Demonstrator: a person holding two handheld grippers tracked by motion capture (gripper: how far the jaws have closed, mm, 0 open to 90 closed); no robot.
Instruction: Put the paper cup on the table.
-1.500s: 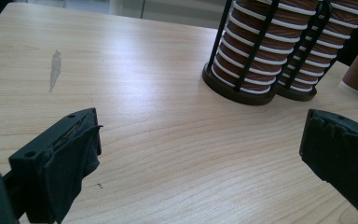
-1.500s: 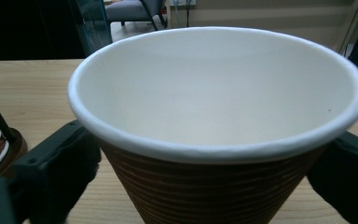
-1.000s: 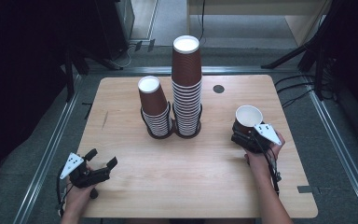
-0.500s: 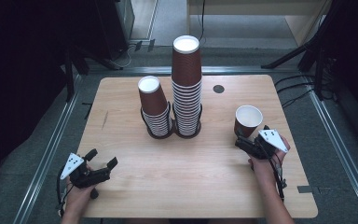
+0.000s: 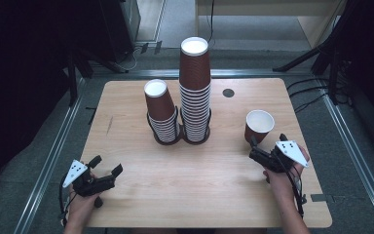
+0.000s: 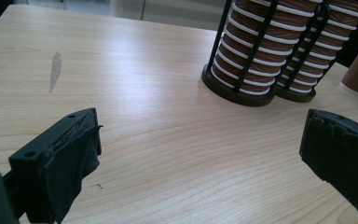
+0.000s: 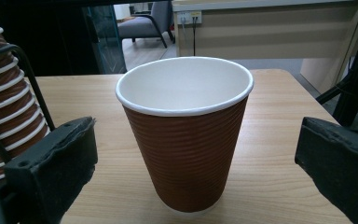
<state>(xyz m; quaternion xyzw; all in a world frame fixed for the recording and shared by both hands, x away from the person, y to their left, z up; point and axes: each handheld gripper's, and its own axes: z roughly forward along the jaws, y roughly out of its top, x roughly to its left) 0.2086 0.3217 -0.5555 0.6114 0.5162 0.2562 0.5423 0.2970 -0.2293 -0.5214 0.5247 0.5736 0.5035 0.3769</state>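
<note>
We see single brown ribbed paper cup with white rim (image 5: 259,125) upright on pale wooden table (image 5: 209,190), mouth up, right of two black wire racks of stacked brown cups (image 5: 182,122). Right gripper (image 5: 264,155) just beside it on our side, jaws wide, cup dead ahead between them, not touched. Left gripper (image 5: 106,171) wide, empty, well apart, left of racks. Right hand nearer; we judge straight push forward.

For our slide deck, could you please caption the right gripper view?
Open right gripper faces an upright brown paper cup standing free on the wooden table.
</note>
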